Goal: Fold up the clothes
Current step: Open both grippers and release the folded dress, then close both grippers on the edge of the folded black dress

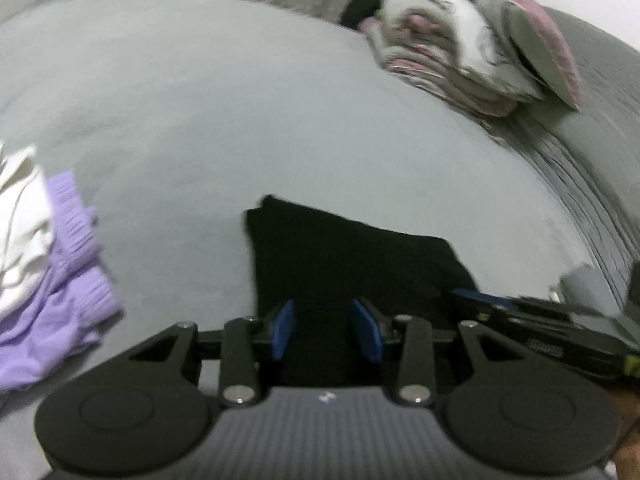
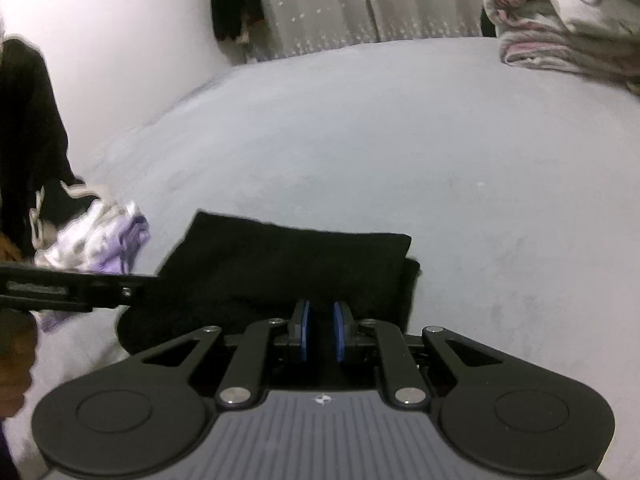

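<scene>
A grey bed (image 2: 400,140) fills both views, its sheet mostly smooth, with a pale wall beyond it on the left and a light curtain (image 2: 332,4) dotted with small marks along the far edge. A dark bundle (image 2: 236,8) hangs by the curtain's left end. On the far right of the bed lies a heap of grey, white and pink bedding (image 1: 460,48). At the near left sits a loose pile of white and lilac clothes (image 1: 52,264). The black garment (image 2: 288,268) lies folded flat on the near middle of the bed, roughly a rectangle with its long axis running left to right across the bed and its far edge straight. The left claw (image 1: 326,330) hangs over the garment's near left part, blue pads apart, with black cloth showing in the gap; whether the pads press on it cannot be told. The right claw (image 2: 322,336) sits over the garment's near right part, its pads close with a narrow gap between them and nothing plainly pinched there. Each claw shows in the other's view from the side.
</scene>
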`<move>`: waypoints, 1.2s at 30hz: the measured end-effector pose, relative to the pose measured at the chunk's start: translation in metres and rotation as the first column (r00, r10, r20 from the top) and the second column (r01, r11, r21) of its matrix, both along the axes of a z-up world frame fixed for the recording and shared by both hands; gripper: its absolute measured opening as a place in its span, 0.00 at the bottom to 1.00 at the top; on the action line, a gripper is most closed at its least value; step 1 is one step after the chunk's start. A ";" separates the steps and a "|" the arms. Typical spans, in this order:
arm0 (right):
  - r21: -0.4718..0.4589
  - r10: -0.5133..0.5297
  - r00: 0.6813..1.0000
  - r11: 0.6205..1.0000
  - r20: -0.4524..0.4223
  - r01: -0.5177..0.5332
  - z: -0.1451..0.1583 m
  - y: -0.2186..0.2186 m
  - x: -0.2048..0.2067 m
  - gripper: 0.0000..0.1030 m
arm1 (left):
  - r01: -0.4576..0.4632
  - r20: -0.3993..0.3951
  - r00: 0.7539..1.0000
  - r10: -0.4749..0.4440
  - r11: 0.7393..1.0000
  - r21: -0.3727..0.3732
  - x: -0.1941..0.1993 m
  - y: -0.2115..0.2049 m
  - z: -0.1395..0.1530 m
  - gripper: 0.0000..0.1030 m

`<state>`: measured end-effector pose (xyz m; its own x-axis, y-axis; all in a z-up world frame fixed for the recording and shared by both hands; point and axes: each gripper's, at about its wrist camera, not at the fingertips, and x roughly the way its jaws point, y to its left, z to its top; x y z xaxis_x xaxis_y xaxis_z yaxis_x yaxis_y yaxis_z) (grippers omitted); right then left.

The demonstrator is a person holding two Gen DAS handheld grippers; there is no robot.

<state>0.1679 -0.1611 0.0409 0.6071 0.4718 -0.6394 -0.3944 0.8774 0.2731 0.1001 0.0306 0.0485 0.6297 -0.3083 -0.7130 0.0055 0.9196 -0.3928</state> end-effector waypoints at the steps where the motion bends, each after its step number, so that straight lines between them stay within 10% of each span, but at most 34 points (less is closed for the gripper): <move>1: 0.017 -0.003 1.000 1.000 0.000 0.003 0.003 -0.001 -0.001 0.23 | -0.017 -0.018 1.000 0.017 1.000 -0.015 0.002 0.005 -0.002 0.34; 7: 0.062 -0.129 0.990 0.989 -0.057 0.133 0.011 -0.026 -0.001 0.68 | -0.053 -0.052 0.997 0.050 0.998 -0.047 0.009 0.015 -0.007 0.48; 16: 0.253 -0.184 0.939 0.932 -0.291 0.261 -0.013 -0.059 0.012 0.69 | -0.098 -0.104 0.991 0.081 0.981 -0.170 0.024 0.029 -0.016 0.50; 36: 0.375 -0.160 0.940 0.886 -0.301 0.271 -0.032 -0.045 0.016 0.70 | -0.106 -0.107 0.991 0.085 0.970 -0.217 0.036 0.034 -0.031 0.50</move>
<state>0.1840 -0.2061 0.0091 0.5666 0.5988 -0.5660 -0.0766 0.7222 0.6874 0.1361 0.0645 0.0174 0.5960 -0.4068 -0.6923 -0.1259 0.8042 -0.5809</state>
